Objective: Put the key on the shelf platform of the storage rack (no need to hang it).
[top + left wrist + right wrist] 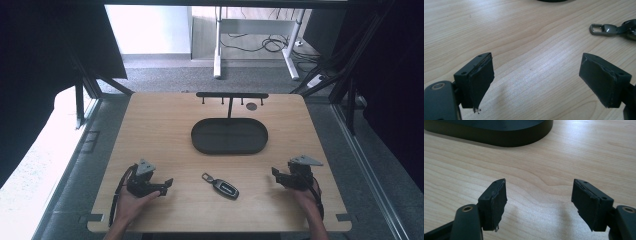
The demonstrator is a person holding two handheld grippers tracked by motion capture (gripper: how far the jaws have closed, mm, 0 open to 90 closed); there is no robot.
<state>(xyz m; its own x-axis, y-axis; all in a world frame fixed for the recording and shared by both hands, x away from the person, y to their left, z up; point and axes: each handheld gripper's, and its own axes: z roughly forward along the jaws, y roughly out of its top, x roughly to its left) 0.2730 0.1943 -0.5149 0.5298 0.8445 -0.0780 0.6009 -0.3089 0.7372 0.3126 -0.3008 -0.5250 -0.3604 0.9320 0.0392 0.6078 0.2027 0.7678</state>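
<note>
We log: key fob point(225, 188) on table point(150, 125), btwn left gripper point(168, 184) & right gripper point(274, 173); both jaws wide, empty.

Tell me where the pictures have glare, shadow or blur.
High view: strong glare whitens the floor at the left edge; the surroundings are very dark. Left gripper view: the key fob looks soft, the open tongs sharp. Right gripper view: a bright sheen on the table; faint shadows under the tongs.

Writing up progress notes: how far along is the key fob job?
Nothing looks done yet: the key fob lies on the table, apart from the oval tray and hook rack. Left hand-held gripper and right hand-held gripper are open, empty. Grasping and placing remain.
</note>
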